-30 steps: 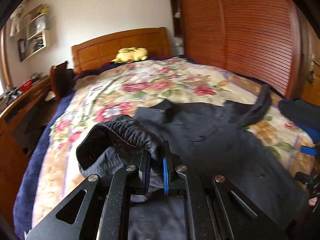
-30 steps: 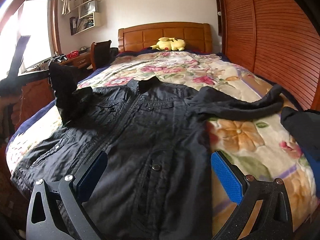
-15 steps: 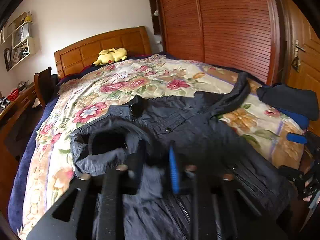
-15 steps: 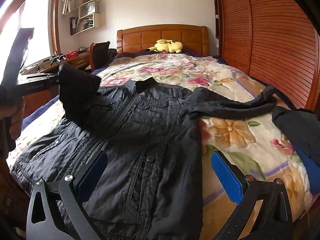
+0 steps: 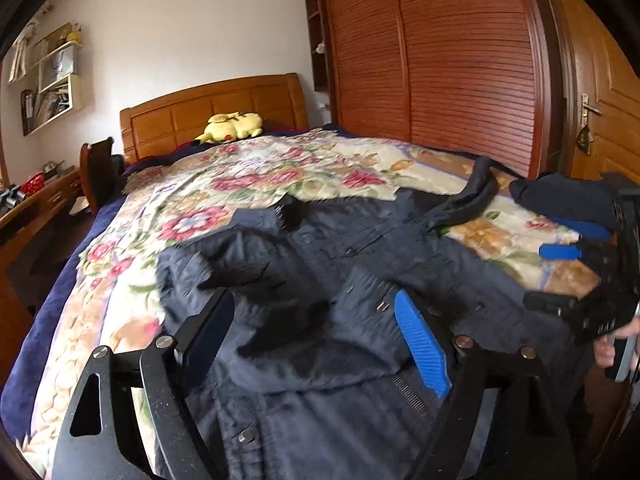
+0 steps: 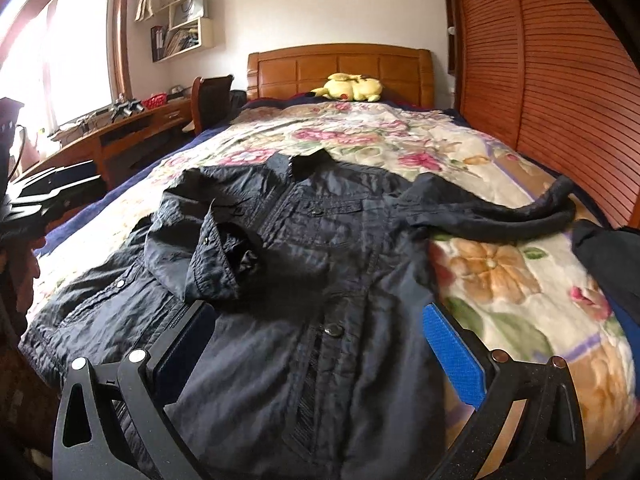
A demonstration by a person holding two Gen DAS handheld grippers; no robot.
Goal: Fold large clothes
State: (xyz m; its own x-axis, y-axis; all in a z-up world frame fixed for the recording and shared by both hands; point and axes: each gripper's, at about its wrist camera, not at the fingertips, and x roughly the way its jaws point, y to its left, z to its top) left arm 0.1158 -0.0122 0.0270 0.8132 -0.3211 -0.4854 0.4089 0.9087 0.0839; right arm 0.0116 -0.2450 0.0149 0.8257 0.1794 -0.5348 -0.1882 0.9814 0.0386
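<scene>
Left wrist: left tool [image 5: 316, 336] jaws just opened wide, released, nothing pinched; jacket [image 5: 360, 264] flat on floral bed [image 5: 248, 176], left sleeve [image 5: 256, 264] folded over chest. Right tool [image 5: 560, 254] at right edge.

Right wrist: right tool [image 6: 320, 352] spread, empty, over jacket [image 6: 320, 264] hem; right sleeve [image 6: 500, 216] stretched out sideways.

1. A bed [image 6: 400, 148] with a floral cover and a wooden headboard.
2. A dark jacket [image 6: 320, 280] lies spread near its foot edge.
3. A yellow plush toy [image 6: 352, 87] rests at the headboard.
4. Another dark garment [image 5: 568, 200] sits at the right edge.
</scene>
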